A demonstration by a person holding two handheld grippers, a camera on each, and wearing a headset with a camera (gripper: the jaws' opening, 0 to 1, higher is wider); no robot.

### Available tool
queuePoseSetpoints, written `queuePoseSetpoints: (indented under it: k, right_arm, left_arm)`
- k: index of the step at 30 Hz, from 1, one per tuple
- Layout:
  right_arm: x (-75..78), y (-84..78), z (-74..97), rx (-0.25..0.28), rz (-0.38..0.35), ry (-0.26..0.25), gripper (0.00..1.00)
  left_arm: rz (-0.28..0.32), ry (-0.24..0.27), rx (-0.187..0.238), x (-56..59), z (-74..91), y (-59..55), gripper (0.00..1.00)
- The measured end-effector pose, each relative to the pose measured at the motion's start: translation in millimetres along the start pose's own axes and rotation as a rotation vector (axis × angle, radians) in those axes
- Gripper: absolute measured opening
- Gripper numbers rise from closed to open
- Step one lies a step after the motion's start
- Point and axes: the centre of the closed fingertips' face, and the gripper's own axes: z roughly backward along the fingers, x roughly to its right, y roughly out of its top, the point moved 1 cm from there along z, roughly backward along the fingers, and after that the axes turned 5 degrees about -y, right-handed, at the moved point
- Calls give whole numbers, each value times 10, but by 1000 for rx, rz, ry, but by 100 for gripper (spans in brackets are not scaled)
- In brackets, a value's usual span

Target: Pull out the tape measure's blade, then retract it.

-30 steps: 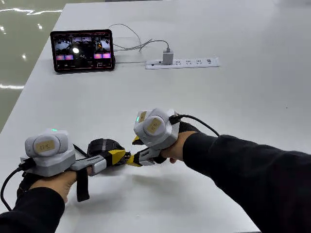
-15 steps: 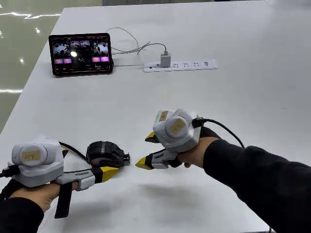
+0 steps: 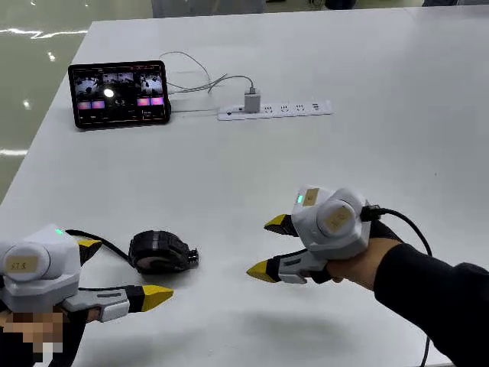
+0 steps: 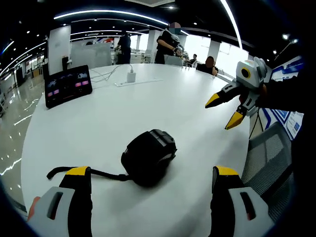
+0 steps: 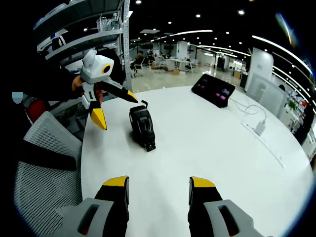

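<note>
Now a black tape measure [image 3: 160,252] lies on a white worktop [image 3: 229,168] between the left gripper [image 3: 126,267] and the right gripper [image 3: 263,246].
Neither gripper touches it; it sits nearer the left one. Both pairs of yellow-tipped jaws stand wide apart, holding nothing. The blade's hook end rests at the case mouth, facing the right gripper, and a black strap trails from the case toward the left gripper. Farther back on the worktop sit a lit tablet [image 3: 118,93] and a white power strip [image 3: 275,109].

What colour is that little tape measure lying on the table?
The tape measure is black, clearest in the left gripper view.
</note>
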Motion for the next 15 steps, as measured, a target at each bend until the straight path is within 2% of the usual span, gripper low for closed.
queuePoseSetpoints:
  k: [2, 6, 11, 13, 15]
  right_arm:
    - [24, -44, 56, -2, -15, -12, 46]
    - [46, -116, 155, 4, -35, -25, 49]
    - [101, -225, 271, 5, -52, -46, 51]
    - [137, -278, 322, 7, -62, -56, 52]
    - [191, -345, 374, 7, -77, -67, 53]
  left_arm:
    - [-9, -11, 29, 17, 24, 45, 99]
    - [-34, -14, 5, 25, 30, 1, 99]
    - [-27, -42, 2, 68, 45, -41, 99]
    - [-21, -42, -21, 59, 48, -88, 99]
    - [-16, -49, -9, 58, 69, -77, 99]
